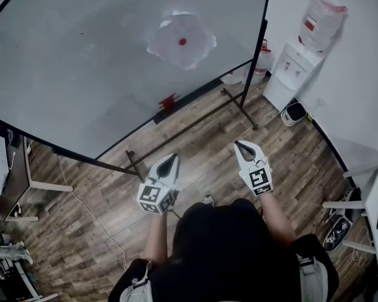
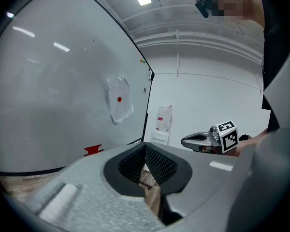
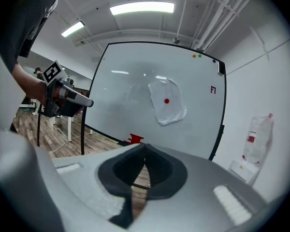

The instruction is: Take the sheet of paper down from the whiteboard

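1. White and a little crumpled, the sheet of paper (image 1: 173, 50) hangs on the whiteboard (image 1: 69, 61). A round red magnet (image 1: 183, 41) pins it through the middle. It sits toward the board's right side, far from us.
2. We hold the left gripper (image 1: 174, 157) low and near our body, its jaws pressed together with nothing between them. It is well apart from the paper.
3. We hold the right gripper (image 1: 238, 143) to the right of it, jaws likewise pressed together on nothing, pointing toward the board.
4. A small red object (image 1: 167, 101) sits at the whiteboard's bottom rail, below and left of the paper.
5. The board stands on a black frame (image 1: 242, 99) over a wood-plank floor (image 1: 201, 168).
6. At the far right, a white water dispenser (image 1: 290, 74) stands by the wall, with an upturned bottle (image 1: 321, 21) on top.
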Demonstrator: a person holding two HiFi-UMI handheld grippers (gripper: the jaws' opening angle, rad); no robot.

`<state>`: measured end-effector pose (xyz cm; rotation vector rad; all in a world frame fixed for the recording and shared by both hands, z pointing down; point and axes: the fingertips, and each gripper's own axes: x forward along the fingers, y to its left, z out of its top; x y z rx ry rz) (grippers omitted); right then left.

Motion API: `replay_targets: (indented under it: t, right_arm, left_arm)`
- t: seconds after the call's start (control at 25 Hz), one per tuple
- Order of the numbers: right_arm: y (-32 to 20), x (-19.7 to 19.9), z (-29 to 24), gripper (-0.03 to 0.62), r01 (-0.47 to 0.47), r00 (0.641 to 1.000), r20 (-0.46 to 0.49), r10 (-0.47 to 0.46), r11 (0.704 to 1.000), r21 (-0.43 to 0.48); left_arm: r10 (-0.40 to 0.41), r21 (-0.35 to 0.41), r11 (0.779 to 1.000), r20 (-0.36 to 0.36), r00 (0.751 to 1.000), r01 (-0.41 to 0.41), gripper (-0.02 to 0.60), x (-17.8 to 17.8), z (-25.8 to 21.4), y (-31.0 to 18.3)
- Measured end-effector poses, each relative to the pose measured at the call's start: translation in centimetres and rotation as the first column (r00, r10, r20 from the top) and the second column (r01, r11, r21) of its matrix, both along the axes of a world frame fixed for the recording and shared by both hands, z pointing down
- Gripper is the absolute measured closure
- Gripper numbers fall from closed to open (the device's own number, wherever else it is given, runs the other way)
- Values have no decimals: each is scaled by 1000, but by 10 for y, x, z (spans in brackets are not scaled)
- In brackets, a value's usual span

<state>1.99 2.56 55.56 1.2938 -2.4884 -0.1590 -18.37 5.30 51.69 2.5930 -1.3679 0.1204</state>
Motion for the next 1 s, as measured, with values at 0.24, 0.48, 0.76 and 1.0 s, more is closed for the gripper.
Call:
replay_targets:
  t: [0.24, 0.48, 0.76, 1.0]
  right_arm:
    - [1, 0, 4, 589, -19, 1000, 2, 19, 1000, -11]
    - [-6, 7, 16, 589, 5, 1000, 24, -4, 999, -50]
    - [-38, 21, 19, 589, 84, 996, 32, -82, 995, -59]
    - [-79, 38, 9, 589, 153, 987, 55, -150, 987, -46]
  left_arm:
    - [15, -11, 1000, 15, 1000, -14, 571, -6, 2, -3]
    - [-13, -28, 999, 30, 999, 14, 571, 3, 2, -12]
    - [-66, -24, 997, 51, 997, 67, 571, 26, -3, -25]
    - [-125, -10, 992, 73, 989, 126, 571, 51, -15, -48]
